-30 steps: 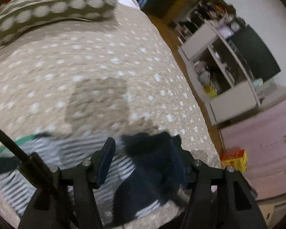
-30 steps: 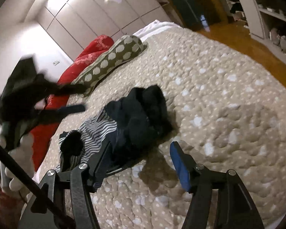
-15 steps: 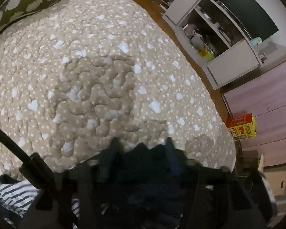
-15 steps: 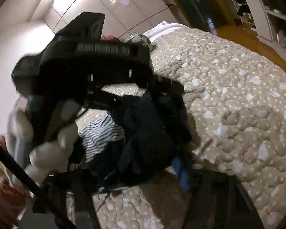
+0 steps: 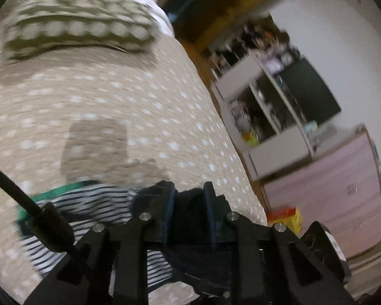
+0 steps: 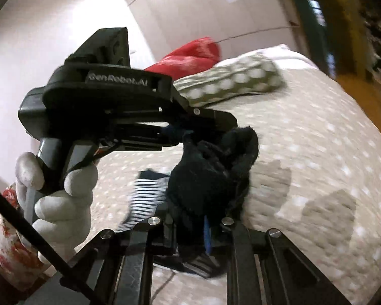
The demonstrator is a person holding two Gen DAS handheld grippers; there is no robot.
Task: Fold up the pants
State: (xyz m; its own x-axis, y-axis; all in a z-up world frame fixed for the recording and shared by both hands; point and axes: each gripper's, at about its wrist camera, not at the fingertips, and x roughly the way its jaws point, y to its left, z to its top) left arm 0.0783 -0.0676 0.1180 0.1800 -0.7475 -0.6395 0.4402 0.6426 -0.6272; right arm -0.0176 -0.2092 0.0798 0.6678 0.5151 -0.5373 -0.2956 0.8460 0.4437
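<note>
Jaws closing, both clamped on dark pants point(image 6: 213, 175): left gripper point(image 5: 189, 198), right gripper point(image 6: 190, 226). Soft, limp, light; regrip waistband corners.

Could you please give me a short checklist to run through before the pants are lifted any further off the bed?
1. Left gripper has dark pants fabric between its closing jaws: ok.
2. Right gripper has the dark fabric between its closing jaws: ok.
3. Pants are spread out enough to find waistband and legs: not ok, they hang in a bunched clump.
4. Striped garment is separate from the pants: cannot tell, it lies right against them.
5. Open stretch of bedspread to lay the pants on: ok.
6. Spotted pillow is out of the way: ok, it sits at the far end of the bed.
</note>
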